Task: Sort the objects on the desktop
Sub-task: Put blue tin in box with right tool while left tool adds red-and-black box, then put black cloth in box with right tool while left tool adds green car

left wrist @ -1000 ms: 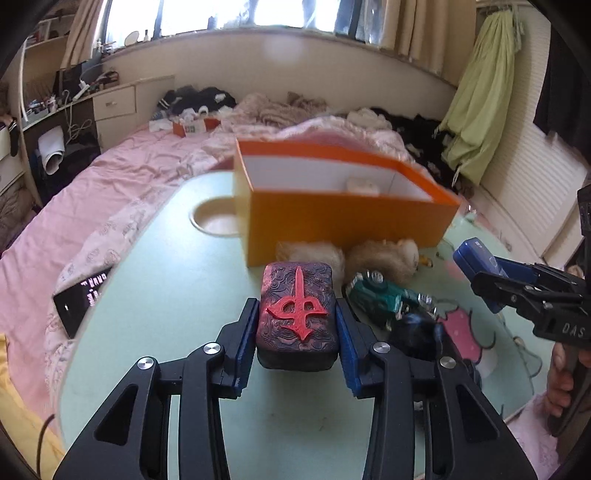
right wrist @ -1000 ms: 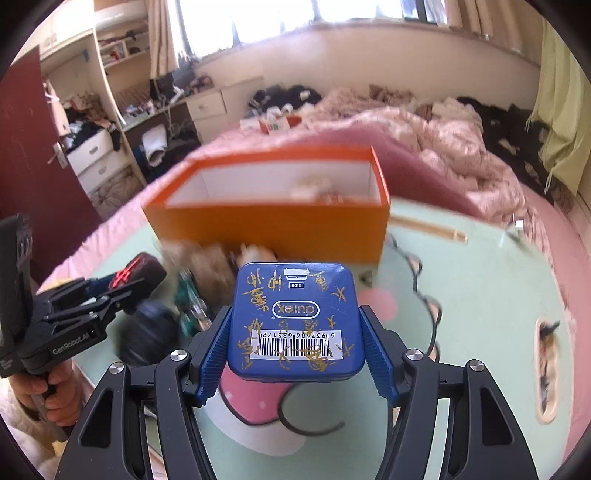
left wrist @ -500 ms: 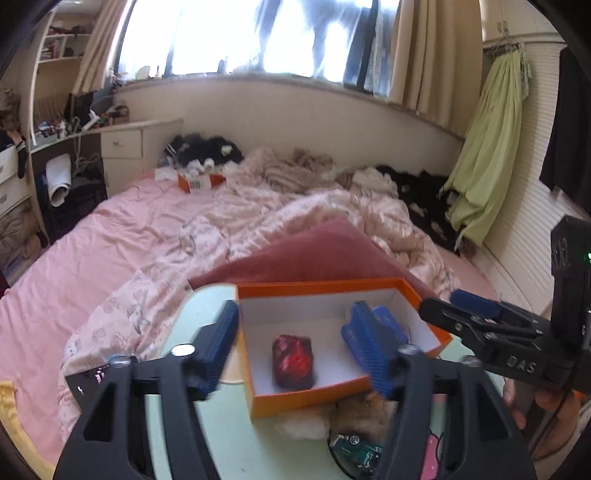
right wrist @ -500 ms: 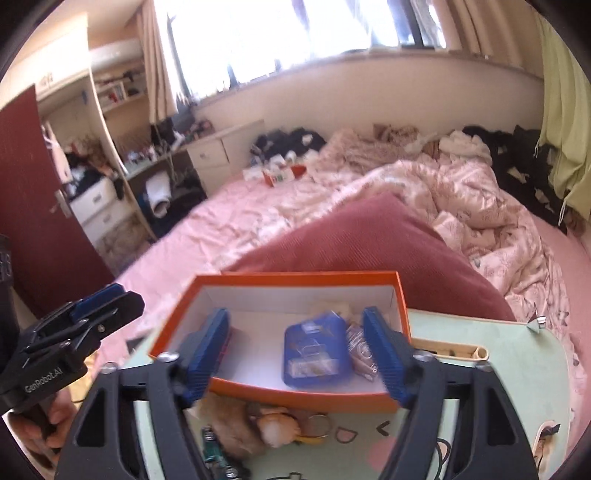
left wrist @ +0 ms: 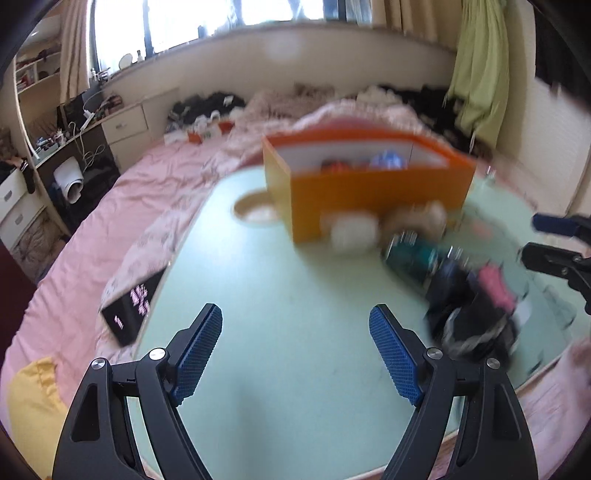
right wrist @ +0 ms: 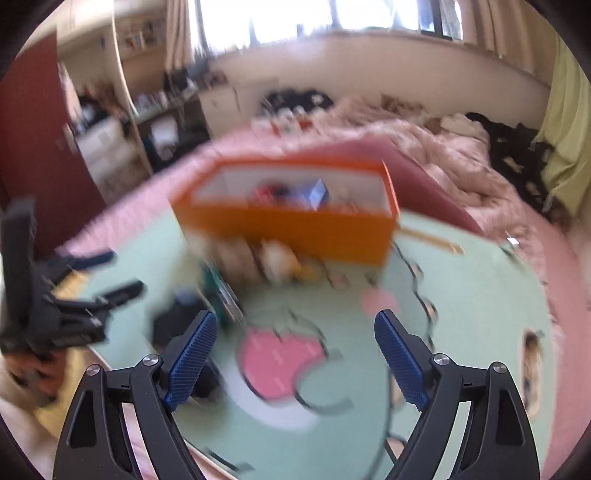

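Both my tongs gape empty: left gripper [left wrist: 295, 354], right gripper [right wrist: 295, 360]. The leftover clutter [left wrist: 469, 295] lies ahead-right of the left one (blurred, axis unclear), nearer my right; orange box [left wrist: 369, 195] beyond.

- A pink bedspread [left wrist: 122, 206] covers the bed beside and behind the pale green counter [left wrist: 280, 295]
- A dark red cushion [right wrist: 424, 177] lies on the bed
- A black phone [left wrist: 133, 304] with pink marks lies on the bedspread, just beside the counter's left edge
- A yellow cloth [left wrist: 29, 406] shows at the lower left
- A light green curtain [left wrist: 480, 62] hangs at the right, near a heap of dark clothes [right wrist: 513, 140]
- White drawers [left wrist: 125, 123] stand below the bright window [left wrist: 207, 18]
- A dark red door [right wrist: 33, 147] stands at the left by cluttered shelves [right wrist: 107, 129], all blurred
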`<state>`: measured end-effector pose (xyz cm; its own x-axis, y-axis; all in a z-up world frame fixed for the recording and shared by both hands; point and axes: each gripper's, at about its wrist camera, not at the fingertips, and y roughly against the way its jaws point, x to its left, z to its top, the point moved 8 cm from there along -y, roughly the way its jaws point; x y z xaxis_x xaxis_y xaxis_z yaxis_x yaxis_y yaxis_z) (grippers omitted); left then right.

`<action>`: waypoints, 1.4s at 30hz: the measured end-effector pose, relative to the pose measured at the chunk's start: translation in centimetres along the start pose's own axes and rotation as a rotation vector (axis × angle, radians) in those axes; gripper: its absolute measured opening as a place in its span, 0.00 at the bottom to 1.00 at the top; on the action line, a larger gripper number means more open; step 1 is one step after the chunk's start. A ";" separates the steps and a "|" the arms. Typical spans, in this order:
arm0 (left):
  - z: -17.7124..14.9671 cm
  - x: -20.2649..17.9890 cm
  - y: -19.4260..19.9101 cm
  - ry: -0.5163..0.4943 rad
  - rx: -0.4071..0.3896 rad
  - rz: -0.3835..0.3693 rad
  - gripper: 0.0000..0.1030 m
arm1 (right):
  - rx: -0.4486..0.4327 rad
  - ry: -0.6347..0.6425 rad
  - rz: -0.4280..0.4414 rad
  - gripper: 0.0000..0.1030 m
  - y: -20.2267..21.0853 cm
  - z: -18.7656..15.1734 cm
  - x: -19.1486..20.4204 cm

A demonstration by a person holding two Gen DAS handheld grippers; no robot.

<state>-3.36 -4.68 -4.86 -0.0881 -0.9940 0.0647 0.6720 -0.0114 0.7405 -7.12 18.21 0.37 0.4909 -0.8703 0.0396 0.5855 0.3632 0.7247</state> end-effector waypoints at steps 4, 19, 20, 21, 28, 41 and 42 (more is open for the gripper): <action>-0.8 -0.2 -0.5 0.053 -0.020 -0.031 0.86 | 0.115 0.025 -0.082 0.86 -2.9 -3.6 -1.2; -2.7 -1.5 0.6 0.085 -0.257 0.025 1.00 | 0.072 -0.070 -0.073 0.97 -2.8 -4.3 -2.3; -2.6 -1.6 0.5 0.084 -0.260 0.026 1.00 | 0.051 -0.074 -0.080 0.97 -2.5 -4.2 -2.3; -2.6 -1.6 0.6 0.085 -0.261 0.025 1.00 | 0.023 -0.079 -0.070 0.97 -2.0 -4.0 -2.3; -2.7 -1.9 0.6 0.083 -0.264 0.022 1.00 | -0.112 -0.115 0.212 0.97 1.4 0.0 1.6; -2.6 -2.0 0.7 0.083 -0.266 0.015 1.00 | 0.098 -0.033 0.348 0.32 -3.3 -1.8 6.6; -2.6 -2.0 0.7 0.081 -0.262 0.015 1.00 | 0.063 -0.056 0.352 0.32 -2.7 -1.6 6.1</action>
<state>-0.80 -2.96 -6.17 -0.0249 -0.9996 0.0129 0.8410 -0.0140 0.5409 -4.67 12.43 -2.48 0.6185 -0.7131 0.3302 0.3456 0.6242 0.7007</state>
